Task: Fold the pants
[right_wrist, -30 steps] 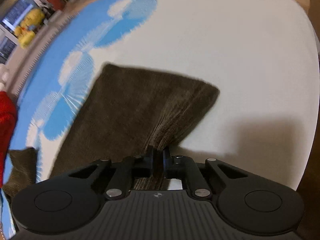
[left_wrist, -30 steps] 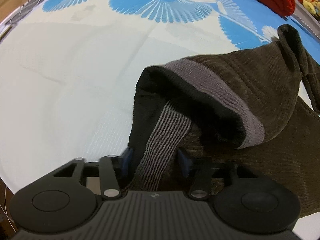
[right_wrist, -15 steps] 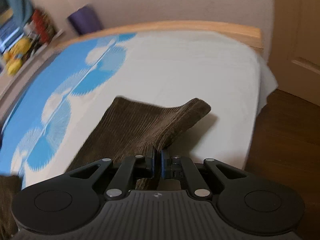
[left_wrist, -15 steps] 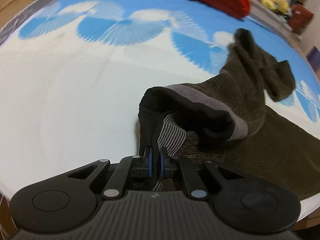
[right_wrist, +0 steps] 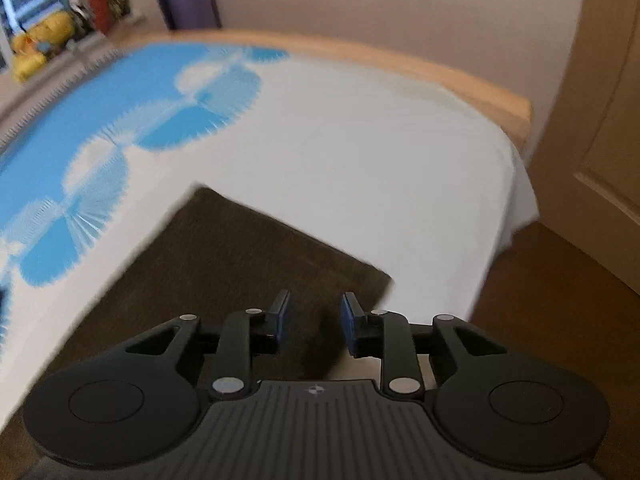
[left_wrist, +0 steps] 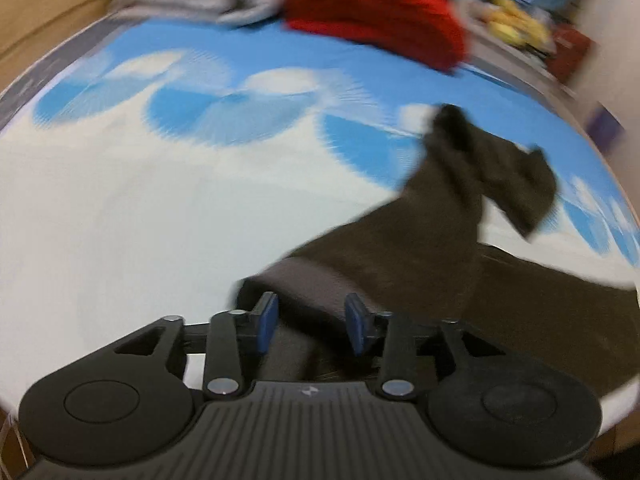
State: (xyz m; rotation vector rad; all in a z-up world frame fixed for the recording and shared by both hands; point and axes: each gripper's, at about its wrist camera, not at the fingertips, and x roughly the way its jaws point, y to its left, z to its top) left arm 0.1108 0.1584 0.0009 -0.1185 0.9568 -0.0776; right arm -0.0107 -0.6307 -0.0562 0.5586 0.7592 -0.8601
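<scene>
On the blue-and-white bedsheet, brown corduroy pants lie flat beneath left gripper and right gripper, whose jaws, just opened, stand apart gripping nothing.

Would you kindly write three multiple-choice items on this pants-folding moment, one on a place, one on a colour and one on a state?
1. Where do the pants lie?
A. on the wooden floor
B. on the bed sheet
C. on a chair

2. What colour is the garment pile at the far side of the bed in the left wrist view?
A. red
B. green
C. black

3. How do the jaws of the right gripper stand?
A. clamped on a pants leg
B. out of view
C. apart, gripping nothing

Answers: 1 B, the brown fabric rests on the white and blue sheet; 2 A, the pile is bright red; 3 C, the blue pads show a clear gap above the fabric, having just been opening.
</scene>
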